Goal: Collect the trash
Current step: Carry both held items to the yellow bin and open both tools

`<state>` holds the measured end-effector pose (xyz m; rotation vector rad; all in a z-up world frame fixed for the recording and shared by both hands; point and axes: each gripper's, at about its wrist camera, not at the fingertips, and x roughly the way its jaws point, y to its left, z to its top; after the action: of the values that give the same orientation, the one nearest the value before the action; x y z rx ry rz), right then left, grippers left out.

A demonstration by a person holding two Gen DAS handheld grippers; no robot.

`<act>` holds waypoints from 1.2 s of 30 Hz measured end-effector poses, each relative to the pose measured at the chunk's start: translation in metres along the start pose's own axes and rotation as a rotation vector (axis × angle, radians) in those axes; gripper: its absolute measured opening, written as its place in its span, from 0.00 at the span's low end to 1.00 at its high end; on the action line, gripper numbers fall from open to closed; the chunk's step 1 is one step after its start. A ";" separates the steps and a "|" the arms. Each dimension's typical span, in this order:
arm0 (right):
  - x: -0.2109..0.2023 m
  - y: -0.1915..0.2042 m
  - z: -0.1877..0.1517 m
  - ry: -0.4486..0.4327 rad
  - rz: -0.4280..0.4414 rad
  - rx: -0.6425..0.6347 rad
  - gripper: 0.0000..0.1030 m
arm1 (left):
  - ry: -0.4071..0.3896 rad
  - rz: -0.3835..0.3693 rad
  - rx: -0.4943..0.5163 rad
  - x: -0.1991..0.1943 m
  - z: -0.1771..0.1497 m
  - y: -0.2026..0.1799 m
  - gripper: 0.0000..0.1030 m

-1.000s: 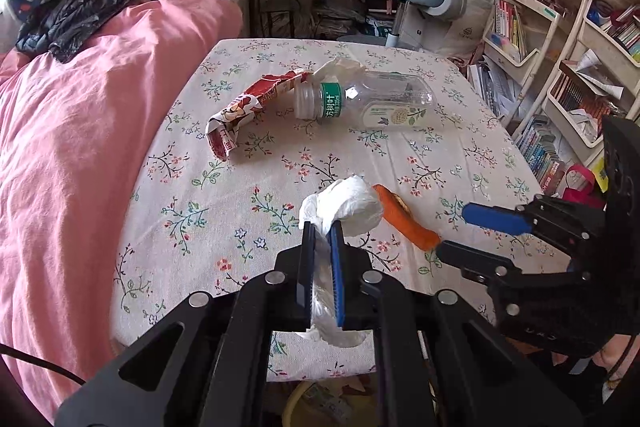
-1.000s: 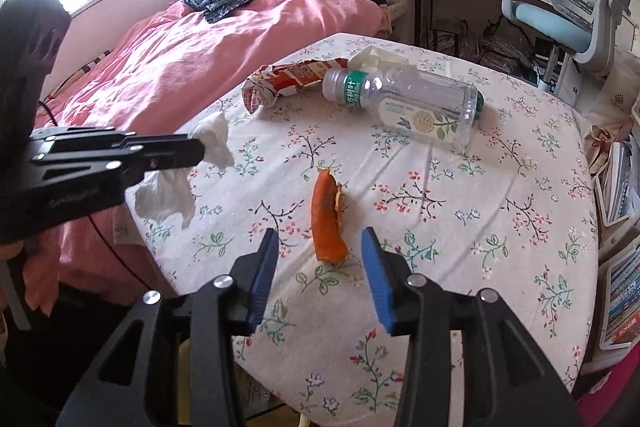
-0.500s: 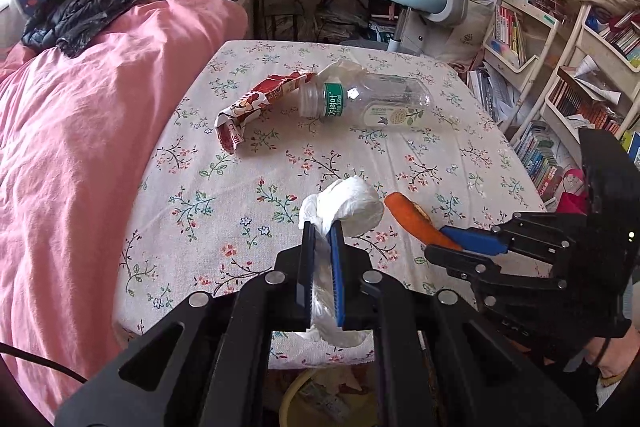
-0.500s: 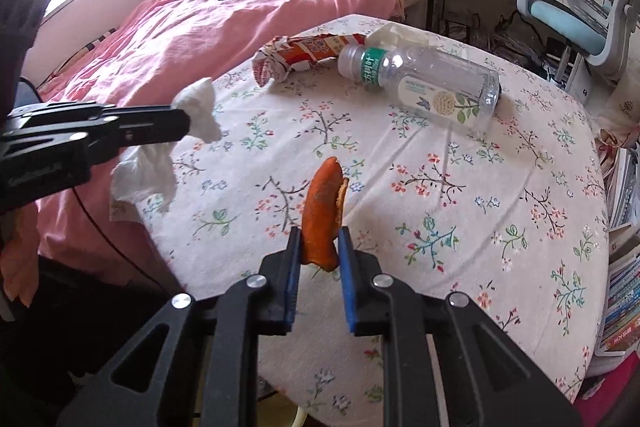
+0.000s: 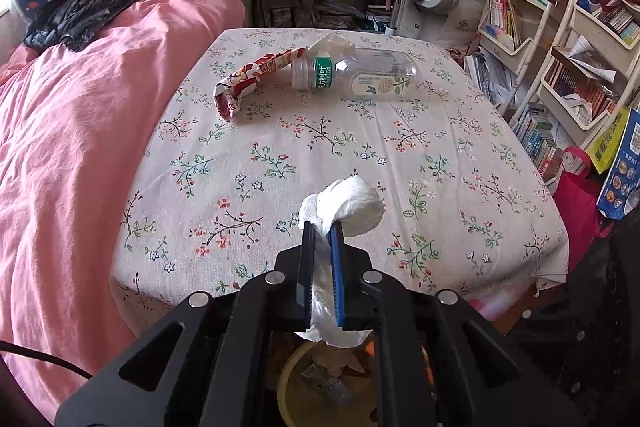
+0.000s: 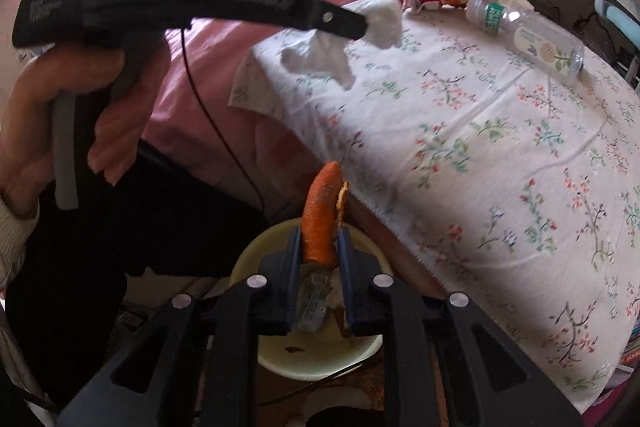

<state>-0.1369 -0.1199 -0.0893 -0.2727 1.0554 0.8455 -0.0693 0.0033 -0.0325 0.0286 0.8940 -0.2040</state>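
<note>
Two grippers, left gripper jaws clamping tissue, right gripper jaws pinching orange peel above bin

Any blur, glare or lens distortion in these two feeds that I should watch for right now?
Left wrist view: sharp, fisheye-bowed table, tissue crisp in the left gripper. Right wrist view: motion-smeared tablecloth, window glare upper left, orange peel in the right gripper fairly sharp, bin shaded.

The left gripper is clamping a crumpled white tissue over the near edge of the floral tablecloth. A clear plastic bottle is lying on its side at the far end, touching a red snack wrapper. A yellowish bin is sitting below the gripper.
</note>
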 end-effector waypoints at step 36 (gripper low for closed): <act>-0.053 -0.051 -0.041 -0.172 -0.322 0.262 0.52 | 0.235 -0.040 0.125 0.004 -0.089 -0.051 0.29</act>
<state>-0.1387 -0.2025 -0.0742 -0.1396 0.9183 0.4270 -0.1449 -0.0377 -0.0888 0.1533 1.1158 -0.2976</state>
